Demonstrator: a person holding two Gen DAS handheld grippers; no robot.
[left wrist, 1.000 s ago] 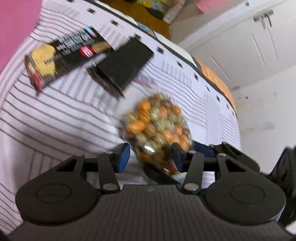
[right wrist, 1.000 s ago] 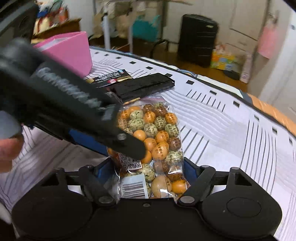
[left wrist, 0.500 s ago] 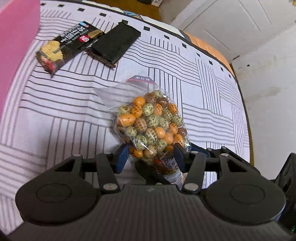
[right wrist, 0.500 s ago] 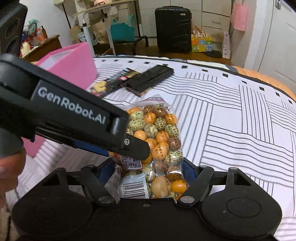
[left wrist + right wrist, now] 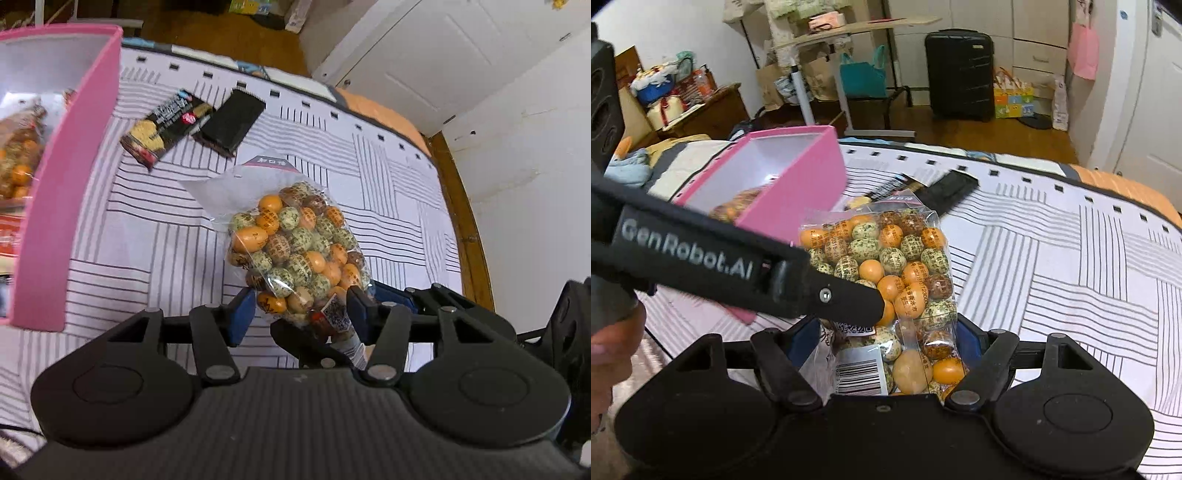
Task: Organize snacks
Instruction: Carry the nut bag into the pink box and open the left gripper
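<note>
Between both pairs of jaws, up off the cover: clear plastic bag of orange, green-speckled and brown coated nuts (image 5: 295, 243), now carried close to the box.

Closest in, clamped at its barcode end by the right gripper (image 5: 884, 339), jaws narrowed onto the plastic. Flanked higher up by the left gripper (image 5: 301, 314), jaws half apart with the bag between; cannot tell whether pressing or merely bracketing. Below the jaws, white striped bedspread (image 5: 147, 240). Left of the jaws, newly swung into view compared with a moment ago, tall pink cardboard box (image 5: 70, 177), already holding a similar bag of nuts (image 5: 18, 158). Beyond the jaws, untouched on the cover: printed black biscuit pack (image 5: 166, 125) and plain black packet (image 5: 231, 122). Probably mid-transfer, with the drop into the box next and two packs left.
</note>
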